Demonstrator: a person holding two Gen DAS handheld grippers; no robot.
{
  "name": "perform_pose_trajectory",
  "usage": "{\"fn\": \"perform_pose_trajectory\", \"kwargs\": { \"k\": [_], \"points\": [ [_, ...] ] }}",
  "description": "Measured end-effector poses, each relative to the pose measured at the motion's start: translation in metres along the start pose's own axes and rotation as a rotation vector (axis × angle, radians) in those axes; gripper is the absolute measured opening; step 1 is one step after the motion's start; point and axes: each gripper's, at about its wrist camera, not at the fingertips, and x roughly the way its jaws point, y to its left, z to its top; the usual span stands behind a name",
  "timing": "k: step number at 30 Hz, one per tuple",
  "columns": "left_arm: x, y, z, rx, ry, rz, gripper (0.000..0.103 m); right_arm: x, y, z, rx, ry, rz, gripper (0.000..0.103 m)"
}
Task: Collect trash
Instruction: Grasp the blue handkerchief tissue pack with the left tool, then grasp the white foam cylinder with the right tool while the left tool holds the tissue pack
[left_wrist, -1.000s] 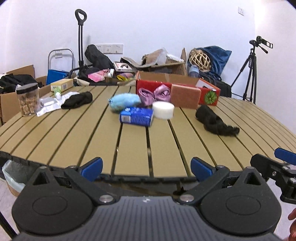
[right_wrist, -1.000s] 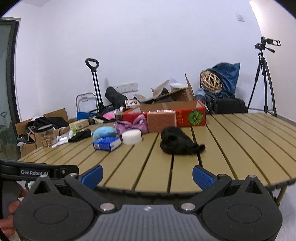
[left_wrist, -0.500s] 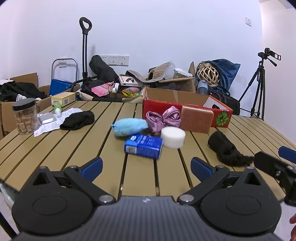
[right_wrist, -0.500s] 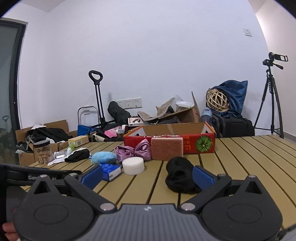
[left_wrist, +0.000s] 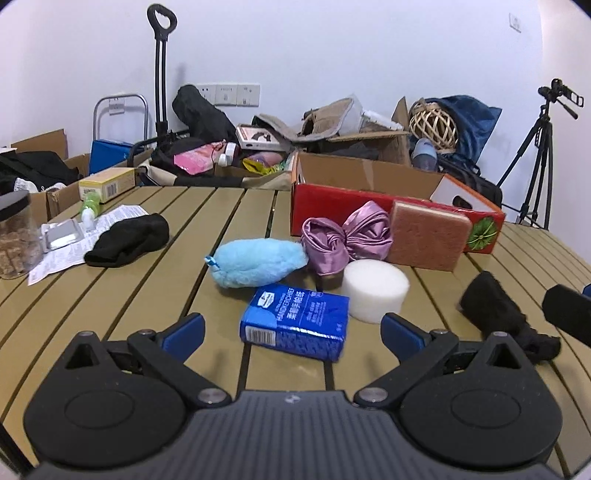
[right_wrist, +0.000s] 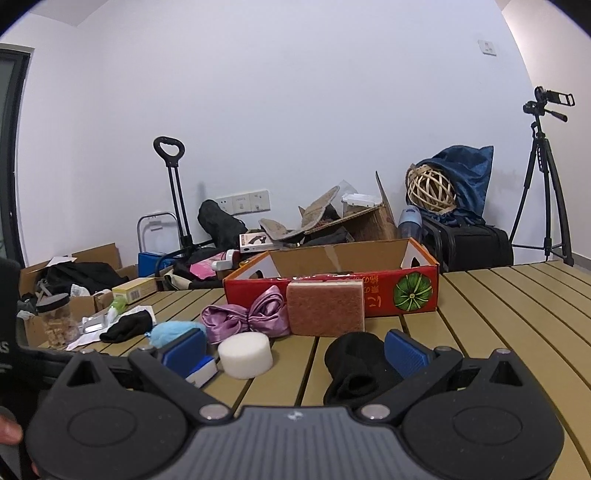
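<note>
A slatted tan table (left_wrist: 155, 295) filled the foreground, with the red cardboard box (left_wrist: 369, 206) standing open at its far middle as the landmark. Leaning against the box's front were a pink sponge (left_wrist: 426, 236) and a purple satin bow (left_wrist: 343, 236). Nearer than the box lay a blue fluffy pouch (left_wrist: 258, 262), a white foam disc (left_wrist: 375, 290) and a blue tissue pack (left_wrist: 295, 325). Right of the disc lay a black sock (left_wrist: 498, 310); another black sock (left_wrist: 127, 240) lay far left of the box on a paper leaflet (left_wrist: 92, 236). Behind the box, clutter lined a white wall, a tripod (right_wrist: 543, 177) at right. The left gripper (left_wrist: 291, 328) hung spread before the tissue pack; the right gripper (right_wrist: 295, 350) hung spread, holding nothing.
</note>
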Motion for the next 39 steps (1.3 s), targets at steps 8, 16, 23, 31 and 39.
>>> {"fn": "perform_pose_trajectory", "kwargs": {
  "k": [8,16,23,31,39],
  "points": [
    [0.037,0.002,0.007,-0.001,0.058,0.003,0.103,0.031,0.001,0.008,-0.006,0.038,-0.009,0.103],
    [0.053,0.006,0.008,0.002,0.084,-0.017,0.103,0.056,0.007,0.007,-0.024,0.076,-0.018,0.103],
    [0.057,0.003,0.007,0.015,0.115,-0.031,0.084,0.067,0.01,0.004,-0.022,0.099,-0.02,0.103],
    [0.05,0.006,0.006,0.01,0.078,-0.052,0.076,0.071,0.012,0.0,-0.031,0.123,-0.035,0.103],
    [0.037,0.019,0.011,0.018,0.039,-0.031,0.076,0.075,0.015,-0.003,-0.028,0.147,-0.051,0.103]
  ]
}}
